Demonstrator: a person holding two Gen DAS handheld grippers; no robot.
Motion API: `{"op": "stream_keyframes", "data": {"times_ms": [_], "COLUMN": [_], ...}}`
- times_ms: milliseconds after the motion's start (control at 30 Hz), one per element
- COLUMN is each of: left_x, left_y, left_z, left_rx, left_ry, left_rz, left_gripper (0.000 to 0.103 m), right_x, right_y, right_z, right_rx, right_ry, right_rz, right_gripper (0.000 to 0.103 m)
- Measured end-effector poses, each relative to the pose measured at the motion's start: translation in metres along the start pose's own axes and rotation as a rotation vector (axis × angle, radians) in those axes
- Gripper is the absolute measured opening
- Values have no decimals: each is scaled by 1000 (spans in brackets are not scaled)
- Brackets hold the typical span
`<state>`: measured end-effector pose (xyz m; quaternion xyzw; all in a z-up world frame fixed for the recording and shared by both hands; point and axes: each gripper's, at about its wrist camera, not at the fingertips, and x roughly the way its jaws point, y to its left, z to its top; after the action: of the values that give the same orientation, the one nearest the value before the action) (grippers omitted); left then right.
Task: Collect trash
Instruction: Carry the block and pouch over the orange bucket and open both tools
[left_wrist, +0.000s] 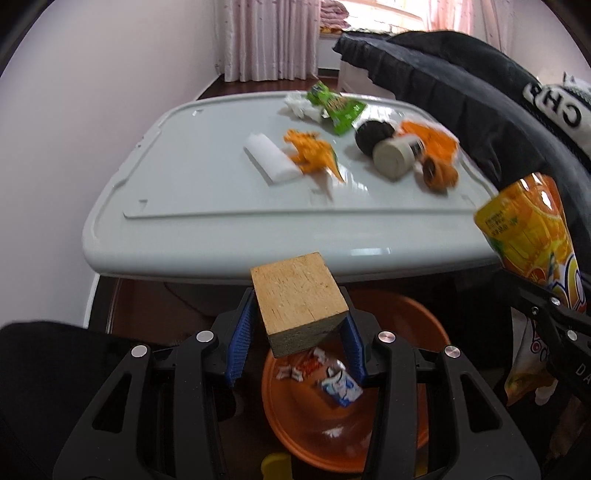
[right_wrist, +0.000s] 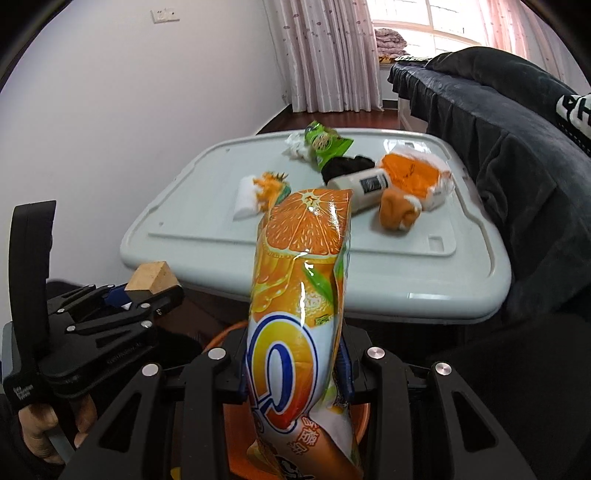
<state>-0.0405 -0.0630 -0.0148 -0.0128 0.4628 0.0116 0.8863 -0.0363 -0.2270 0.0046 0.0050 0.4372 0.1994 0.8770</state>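
My left gripper (left_wrist: 297, 334) is shut on a wooden block (left_wrist: 301, 302) and holds it above an orange basin (left_wrist: 413, 325) that has several wrappers in it. The block and left gripper also show in the right wrist view (right_wrist: 153, 282). My right gripper (right_wrist: 295, 369) is shut on an orange snack bag (right_wrist: 299, 314), held upright over the basin (right_wrist: 360, 417); the bag also shows in the left wrist view (left_wrist: 532, 236). On the white table (left_wrist: 207, 177) lie a green wrapper (left_wrist: 338, 105), crumpled tissue (left_wrist: 297, 105), a white bottle (left_wrist: 393, 157) and an orange wrapper (left_wrist: 314, 153).
A white pack (left_wrist: 269, 160), a black item (left_wrist: 373, 133) and orange cloths (left_wrist: 437, 171) also lie on the table. A dark sofa (right_wrist: 517, 155) stands to the right, a white wall (right_wrist: 129, 110) to the left, curtains (right_wrist: 325, 55) behind.
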Motion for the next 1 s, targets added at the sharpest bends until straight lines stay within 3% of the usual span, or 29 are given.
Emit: {"op": "stream_keyframes", "data": {"times_ms": [233,700,1000], "left_x": [9,29,30], "left_y": [-8,-1,-1], "left_z": [-18,-27,-27], "left_rx": [26,0,2], "left_ry": [49,125,133], "left_rz": [-11,-36,-44], "left_gripper": [42,42,42], "right_x": [7,24,26], "right_y": [-3,-1,-1], "right_z": [-22,-30,-31], "right_rx": [35,37,42], "right_ry": [47,107,122], "right_rz": [-6,-4,-5], "right_gripper": [35,35,35]}}
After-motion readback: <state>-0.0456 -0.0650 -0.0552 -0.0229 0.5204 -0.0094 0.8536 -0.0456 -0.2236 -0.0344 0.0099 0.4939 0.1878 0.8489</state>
